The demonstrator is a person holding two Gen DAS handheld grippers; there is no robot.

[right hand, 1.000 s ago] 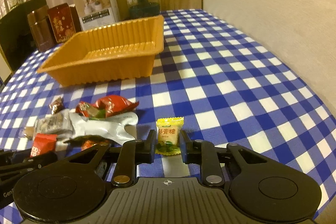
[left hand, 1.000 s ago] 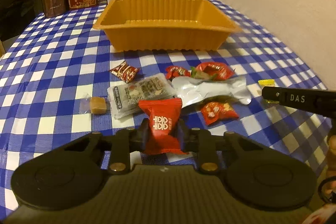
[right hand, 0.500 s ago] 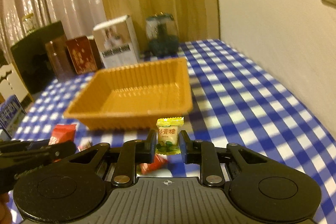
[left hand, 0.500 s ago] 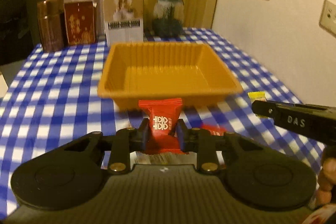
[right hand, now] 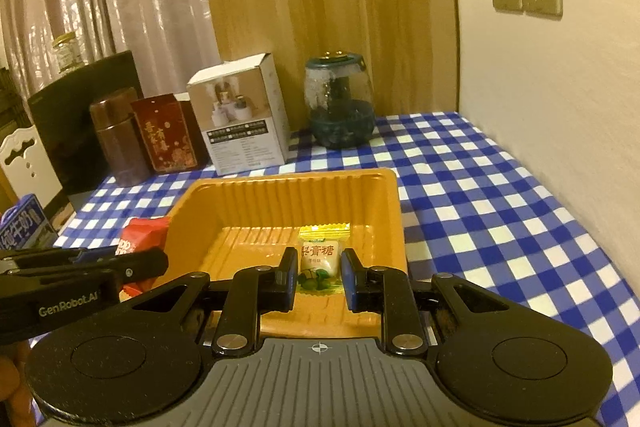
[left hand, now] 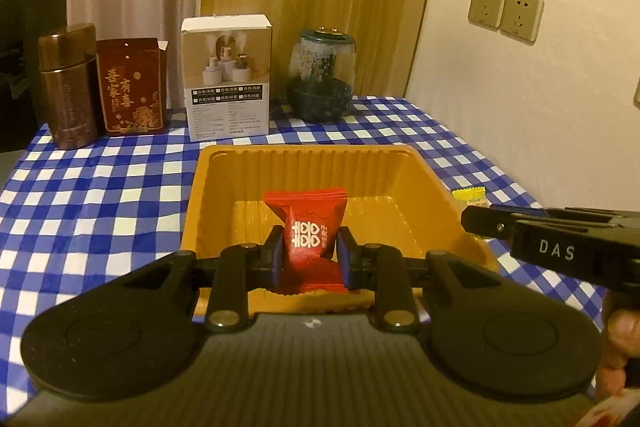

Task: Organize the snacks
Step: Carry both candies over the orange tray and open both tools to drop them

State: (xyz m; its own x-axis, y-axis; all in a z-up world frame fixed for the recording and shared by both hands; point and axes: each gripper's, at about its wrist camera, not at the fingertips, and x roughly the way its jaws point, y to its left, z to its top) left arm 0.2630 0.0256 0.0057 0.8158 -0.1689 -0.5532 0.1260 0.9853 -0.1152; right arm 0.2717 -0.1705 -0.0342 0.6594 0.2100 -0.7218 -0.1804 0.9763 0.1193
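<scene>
My left gripper is shut on a red candy packet with white characters, held above the near part of the orange ribbed tray. The right gripper is shut on a small yellow and white candy packet, also over the tray, toward its right side. In the left wrist view the right gripper's black finger reaches in from the right with the yellow packet at its tip. In the right wrist view the left gripper's fingers come in from the left with the red packet. The tray looks empty inside.
Along the table's far edge stand a brown flask, a dark red box, a white carton and a glass jar. The blue checked cloth covers the table; a wall with sockets runs along the right. A blue milk carton sits at left.
Both grippers lifted their packets off the table and carried them forward over the tray. The loose snacks on the cloth have dropped out of view below.
</scene>
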